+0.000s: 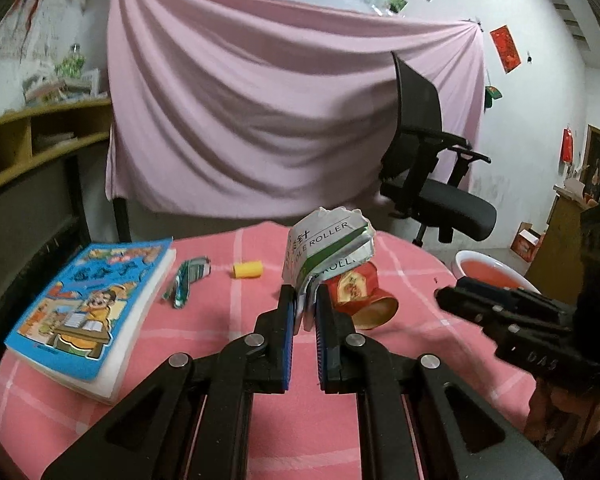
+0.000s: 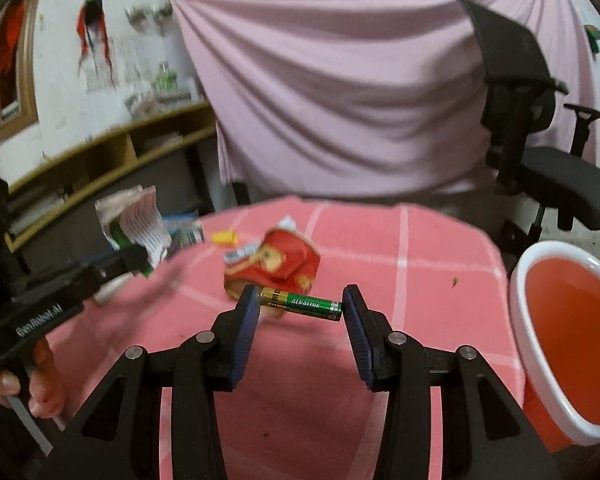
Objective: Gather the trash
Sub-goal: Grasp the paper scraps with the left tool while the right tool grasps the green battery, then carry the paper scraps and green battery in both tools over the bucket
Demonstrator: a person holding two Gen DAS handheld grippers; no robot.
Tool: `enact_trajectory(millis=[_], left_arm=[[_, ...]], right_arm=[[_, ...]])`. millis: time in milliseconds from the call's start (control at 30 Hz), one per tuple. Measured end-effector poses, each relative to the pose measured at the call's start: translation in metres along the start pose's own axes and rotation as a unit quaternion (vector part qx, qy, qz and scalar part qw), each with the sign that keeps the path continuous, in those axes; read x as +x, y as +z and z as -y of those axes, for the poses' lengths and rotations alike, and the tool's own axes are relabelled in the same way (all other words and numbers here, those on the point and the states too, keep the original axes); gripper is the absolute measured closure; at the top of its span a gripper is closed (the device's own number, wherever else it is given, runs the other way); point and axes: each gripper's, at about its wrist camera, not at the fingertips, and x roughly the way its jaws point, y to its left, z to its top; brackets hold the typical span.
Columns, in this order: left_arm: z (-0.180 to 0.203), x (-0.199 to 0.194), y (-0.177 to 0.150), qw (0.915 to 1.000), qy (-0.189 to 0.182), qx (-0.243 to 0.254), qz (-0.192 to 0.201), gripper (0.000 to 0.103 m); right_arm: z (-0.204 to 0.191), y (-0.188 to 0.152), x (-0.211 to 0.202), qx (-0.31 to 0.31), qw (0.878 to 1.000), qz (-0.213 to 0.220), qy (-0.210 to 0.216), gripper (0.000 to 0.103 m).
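My left gripper point(image 1: 305, 300) is shut on a crumpled white and green paper box point(image 1: 328, 244) and holds it above the pink checked tablecloth point(image 1: 204, 328). It shows at the left of the right wrist view point(image 2: 134, 226). My right gripper point(image 2: 300, 306) is shut on a green alkaline battery point(image 2: 302, 304), held end to end between the pads. A crushed red can point(image 2: 278, 264) lies on the table just beyond the battery; it also shows in the left wrist view point(image 1: 364, 296). A red bin with a white rim point(image 2: 568, 340) stands at the table's right edge.
A blue picture book point(image 1: 88, 312) lies at the left of the table. A green wrapper point(image 1: 186, 276) and a small yellow cylinder point(image 1: 247, 269) lie at the far side. A black office chair point(image 1: 432, 168) and a pink hung sheet point(image 1: 268, 112) stand behind the table.
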Motion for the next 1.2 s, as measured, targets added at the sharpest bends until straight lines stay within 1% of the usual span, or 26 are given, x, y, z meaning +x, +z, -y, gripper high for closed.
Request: enact_trajectory(millis=[167,233,367,467,633,767,900,1033,1200], left_arm=[[0.018,-0.015,-0.007,0.999,0.019,0.026,0.032,0.096],[0.028,-0.022,-0.008,0.9974,0.034,0.044,0.047,0.096],[0.041,-0.033,-0.009,0.994,0.046,0.064,0.076,0.096],[0.048,-0.039,-0.004,0.9924,0.044,0.073,0.089,0.096],[0.071,-0.043,0.008,0.9909,0.023,0.084,0.102,0.096],[0.099,-0.042,0.02,0.9882,0.004,0.108,0.109,0.096],[0.128,-0.039,0.031,0.9836,-0.017,0.133,0.12,0.096],[0.155,-0.032,0.04,0.9801,-0.039,0.151,0.123,0.096],[0.189,-0.014,0.047,0.9775,-0.067,0.166,0.111,0.095]], right_arm=[[0.001,0.003,-0.015,0.004,0.999,0.05,0.007,0.062],[-0.001,0.002,-0.022,0.0,0.998,0.07,0.009,0.062],[-0.003,0.002,-0.039,-0.004,0.993,0.114,0.013,0.062],[0.001,0.002,-0.053,-0.002,0.989,0.146,0.017,0.062],[0.007,0.005,-0.082,-0.015,0.979,0.203,-0.003,0.062],[0.025,0.006,-0.105,0.0,0.971,0.237,-0.027,0.062],[0.046,0.007,-0.121,0.023,0.966,0.253,-0.053,0.062],[0.07,0.006,-0.136,0.047,0.959,0.265,-0.082,0.062],[0.097,0.0,-0.154,0.068,0.954,0.267,-0.117,0.062]])
